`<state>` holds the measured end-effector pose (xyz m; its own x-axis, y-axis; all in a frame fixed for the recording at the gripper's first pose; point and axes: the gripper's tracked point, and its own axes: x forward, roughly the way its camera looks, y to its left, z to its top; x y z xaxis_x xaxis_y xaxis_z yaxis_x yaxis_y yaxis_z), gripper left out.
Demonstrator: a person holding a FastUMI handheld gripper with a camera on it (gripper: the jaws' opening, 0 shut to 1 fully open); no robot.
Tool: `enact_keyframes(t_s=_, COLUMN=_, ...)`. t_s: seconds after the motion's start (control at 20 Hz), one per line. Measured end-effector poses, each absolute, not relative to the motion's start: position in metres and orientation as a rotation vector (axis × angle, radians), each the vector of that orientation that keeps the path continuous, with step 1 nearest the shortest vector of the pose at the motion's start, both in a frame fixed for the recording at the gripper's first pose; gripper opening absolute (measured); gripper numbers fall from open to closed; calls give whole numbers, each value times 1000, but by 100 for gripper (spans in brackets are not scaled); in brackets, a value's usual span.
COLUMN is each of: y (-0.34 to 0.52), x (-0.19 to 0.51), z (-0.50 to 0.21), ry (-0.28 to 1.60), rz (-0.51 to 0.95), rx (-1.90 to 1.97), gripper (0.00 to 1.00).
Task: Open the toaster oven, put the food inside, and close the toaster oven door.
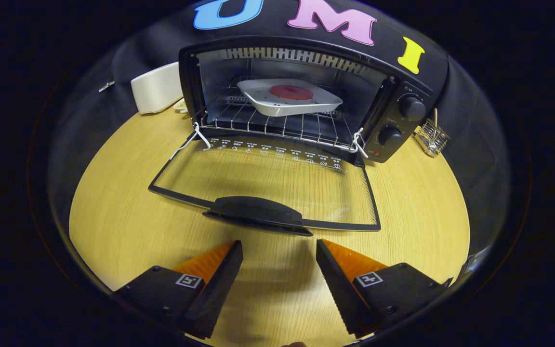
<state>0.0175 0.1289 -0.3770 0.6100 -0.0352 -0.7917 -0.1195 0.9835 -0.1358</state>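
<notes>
A black toaster oven (403, 86) stands at the back of the wooden table, its glass door (268, 183) folded down flat toward me. Inside, on the wire rack (277, 126), sits a white square plate (289, 99) carrying a round red piece of food (291, 92). The door's black handle (256, 213) lies just ahead of my fingers. My gripper (280, 253) is open, both fingers apart and low over the table, with nothing between them.
A white appliance (156, 88) stands to the left of the oven. A small wire holder (431, 136) sits on the table to the oven's right. Two knobs (411, 108) are on the oven's right panel. Bare wooden table (128, 217) stretches around the door.
</notes>
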Motion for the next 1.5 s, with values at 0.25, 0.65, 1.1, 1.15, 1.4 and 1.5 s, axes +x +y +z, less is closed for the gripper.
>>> enact_keyframes(t_s=0.25, y=132, x=31, z=-379, ry=925, rz=22, rx=-98, gripper=99)
enact_keyframes(t_s=0.65, y=142, x=31, z=-332, ry=806, rz=138, rx=-253, gripper=100)
enact_keyframes(t_s=1.1, y=140, x=64, z=-248, ry=566, rz=189, rx=-237, gripper=100)
enact_keyframes(t_s=1.15, y=143, x=66, z=-235, ry=537, rz=186, rx=-199, gripper=100)
enact_keyframes(t_s=1.4, y=143, x=77, z=-161, ry=390, rz=178, rx=-122, gripper=99)
enact_keyframes(t_s=1.5, y=129, x=70, z=-137, ry=311, rz=178, rx=-111, gripper=99)
